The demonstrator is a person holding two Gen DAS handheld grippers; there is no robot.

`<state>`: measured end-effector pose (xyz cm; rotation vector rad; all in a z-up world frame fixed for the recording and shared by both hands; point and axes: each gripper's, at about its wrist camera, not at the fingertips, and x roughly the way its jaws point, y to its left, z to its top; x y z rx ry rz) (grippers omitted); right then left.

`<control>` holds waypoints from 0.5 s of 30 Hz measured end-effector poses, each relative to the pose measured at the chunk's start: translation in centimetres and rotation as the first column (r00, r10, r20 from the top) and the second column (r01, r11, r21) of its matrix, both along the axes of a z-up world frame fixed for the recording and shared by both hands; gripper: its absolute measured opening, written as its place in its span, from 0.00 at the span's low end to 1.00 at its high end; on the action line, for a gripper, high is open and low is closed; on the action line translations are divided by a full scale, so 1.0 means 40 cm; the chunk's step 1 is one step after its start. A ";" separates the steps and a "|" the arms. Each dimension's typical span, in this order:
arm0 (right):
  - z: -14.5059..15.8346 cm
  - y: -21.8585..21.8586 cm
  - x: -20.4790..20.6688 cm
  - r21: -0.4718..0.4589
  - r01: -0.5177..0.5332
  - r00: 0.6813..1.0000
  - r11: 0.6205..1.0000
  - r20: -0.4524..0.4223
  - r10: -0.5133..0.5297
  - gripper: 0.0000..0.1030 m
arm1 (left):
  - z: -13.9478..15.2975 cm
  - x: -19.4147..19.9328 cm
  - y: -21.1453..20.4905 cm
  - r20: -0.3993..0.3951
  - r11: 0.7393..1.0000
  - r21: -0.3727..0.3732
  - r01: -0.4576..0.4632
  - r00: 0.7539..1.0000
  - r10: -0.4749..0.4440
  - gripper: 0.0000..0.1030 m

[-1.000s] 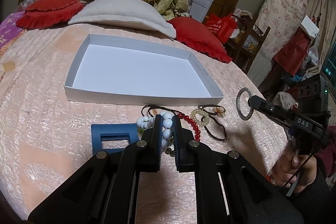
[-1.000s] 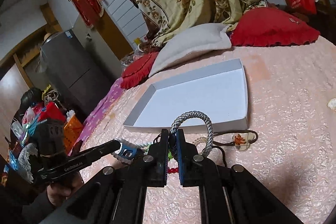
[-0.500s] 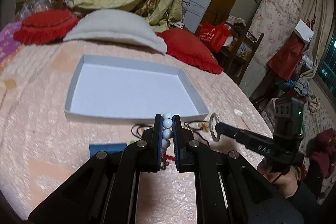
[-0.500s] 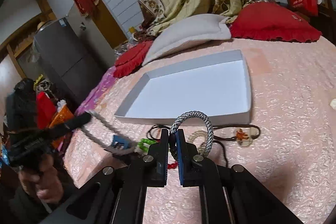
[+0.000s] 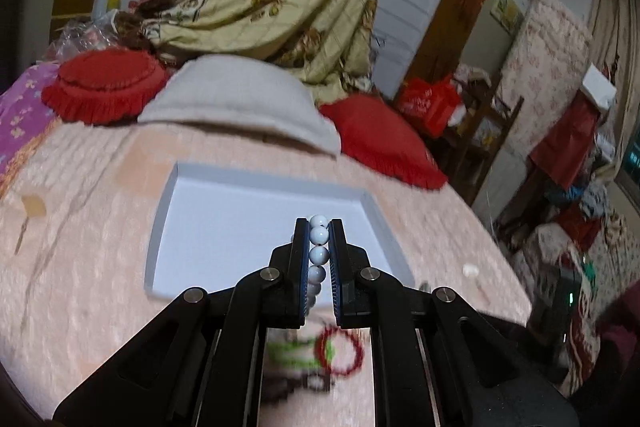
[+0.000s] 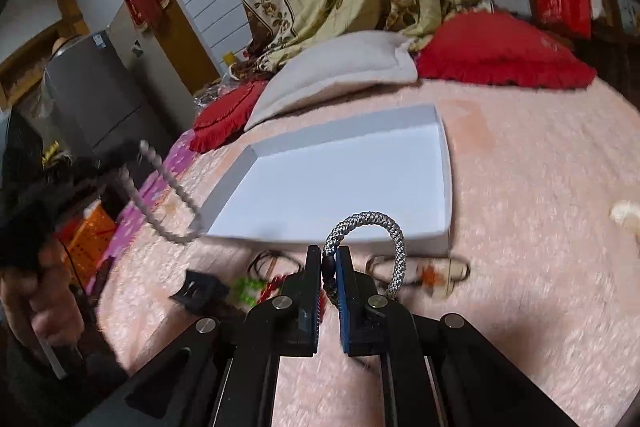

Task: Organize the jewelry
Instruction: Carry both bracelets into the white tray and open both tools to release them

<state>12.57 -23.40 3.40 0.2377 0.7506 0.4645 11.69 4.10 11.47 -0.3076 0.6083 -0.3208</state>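
Note:
My left gripper (image 5: 319, 227) is shut on a white bead bracelet (image 5: 319, 253) and holds it raised above the bed, near the front edge of the shallow white tray (image 5: 160, 203). In the right wrist view the bead bracelet (image 6: 168, 195) hangs from the left gripper at the far left. My right gripper (image 6: 329, 255) is shut on a grey braided rope bracelet (image 6: 394, 239), held above the bed just in front of the tray (image 6: 446, 187). A red bead bracelet (image 5: 340, 349) and green beads (image 5: 288, 351) lie on the bed below the left gripper.
More jewelry lies in front of the tray: a dark blue box (image 6: 196, 293), black cords (image 6: 268, 261), a pendant with an orange piece (image 6: 432, 273). A beige pillow (image 6: 340, 67) and red cushions (image 6: 500, 55) lie behind the tray. A small white scrap (image 6: 626, 213) lies at right.
My left gripper has lifted the white bead bracelet off the bed and moved it up toward the tray. My right gripper has kept the rope bracelet and risen slightly.

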 end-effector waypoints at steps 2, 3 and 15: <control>0.009 0.007 0.021 -0.009 0.010 1.000 1.000 0.019 -0.009 0.07 | -0.007 0.046 0.012 0.004 0.999 -0.036 -0.005 1.000 0.005 0.08; 0.012 0.011 0.036 -0.016 0.018 1.000 1.000 0.026 -0.017 0.06 | -0.012 0.060 0.015 0.005 0.999 -0.045 -0.005 1.000 0.005 0.08; -0.100 0.034 0.252 -0.113 0.118 0.987 0.987 -0.094 -0.129 0.07 | -0.194 0.222 0.089 -0.202 0.991 -0.024 -0.130 0.972 0.123 0.08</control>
